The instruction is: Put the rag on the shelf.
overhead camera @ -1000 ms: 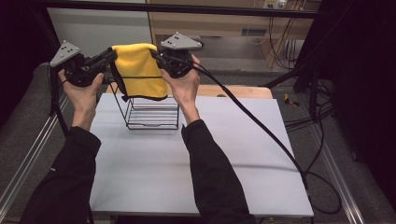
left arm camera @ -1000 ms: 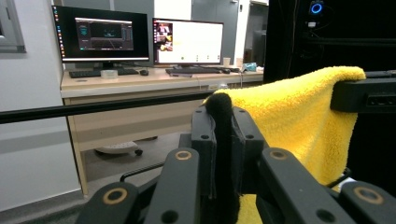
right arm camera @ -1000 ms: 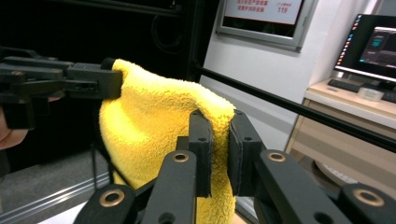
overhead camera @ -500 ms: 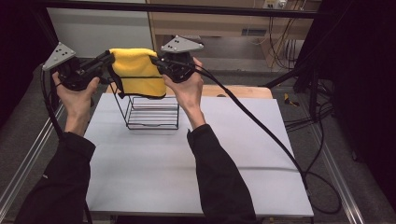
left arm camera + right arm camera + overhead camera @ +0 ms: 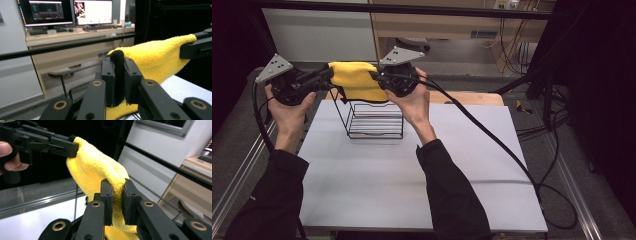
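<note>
Above the black wire rack (image 5: 376, 119) on the grey surface (image 5: 412, 175), a yellow cloth (image 5: 357, 80) hangs stretched between the left claw (image 5: 328, 75) and right claw (image 5: 376, 76), each clenched on one edge.

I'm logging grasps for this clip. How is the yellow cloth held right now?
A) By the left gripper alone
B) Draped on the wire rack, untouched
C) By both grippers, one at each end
C: the yellow cloth is pinched by the left gripper and the right gripper, stretched above the wire rack.
</note>
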A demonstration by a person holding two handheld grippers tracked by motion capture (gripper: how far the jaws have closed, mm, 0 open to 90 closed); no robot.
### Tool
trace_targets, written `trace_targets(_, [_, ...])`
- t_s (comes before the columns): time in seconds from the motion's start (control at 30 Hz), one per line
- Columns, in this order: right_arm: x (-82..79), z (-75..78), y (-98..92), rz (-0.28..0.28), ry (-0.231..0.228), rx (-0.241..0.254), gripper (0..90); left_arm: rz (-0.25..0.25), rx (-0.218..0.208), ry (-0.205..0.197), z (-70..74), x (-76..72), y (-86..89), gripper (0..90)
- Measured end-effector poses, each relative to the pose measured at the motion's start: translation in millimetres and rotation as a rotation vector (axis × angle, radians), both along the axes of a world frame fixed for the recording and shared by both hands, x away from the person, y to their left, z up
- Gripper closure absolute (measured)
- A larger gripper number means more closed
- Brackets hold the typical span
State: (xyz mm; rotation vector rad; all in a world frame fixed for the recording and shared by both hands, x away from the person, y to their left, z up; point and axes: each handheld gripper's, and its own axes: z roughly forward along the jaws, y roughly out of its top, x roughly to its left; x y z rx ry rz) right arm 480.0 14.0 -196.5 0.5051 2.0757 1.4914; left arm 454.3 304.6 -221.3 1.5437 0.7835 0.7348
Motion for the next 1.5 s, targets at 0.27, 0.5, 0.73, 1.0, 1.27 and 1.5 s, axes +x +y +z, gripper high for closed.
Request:
trace_targets(0.27, [-5.8,-6.5,-0.6,0.038,0.058,-0.036,80.6,-0.019,0.030,0.062,-10.7,-13.5,2.5,78.7])
trace_targets(0.5, [-9.7,-20.9,-2.2,0.062,0.077,-0.040,80.4,-0.012,0.085,0.111,-18.1,-21.5,1.3,76.0])
trace_targets(0.73, [-12.1,-25.7,-3.6,0.078,0.069,-0.047,80.3,0.005,0.061,0.123,6.7,-32.9,11.5,64.9])
trace_targets(1.0, [-13.2,-32.1,-2.3,0.087,0.061,-0.070,79.5,0.020,0.056,0.161,28.6,-22.3,7.7,76.4])
trace_targets(1.27, [-14.2,-34.0,-2.5,0.097,0.059,-0.091,78.4,0.007,0.145,0.252,11.3,-4.0,-9.0,89.6])
trace_targets(1.5, [-16.3,-38.4,-0.5,0.104,0.057,-0.119,75.2,-0.026,0.185,0.285,1.1,-1.7,-14.9,89.6])
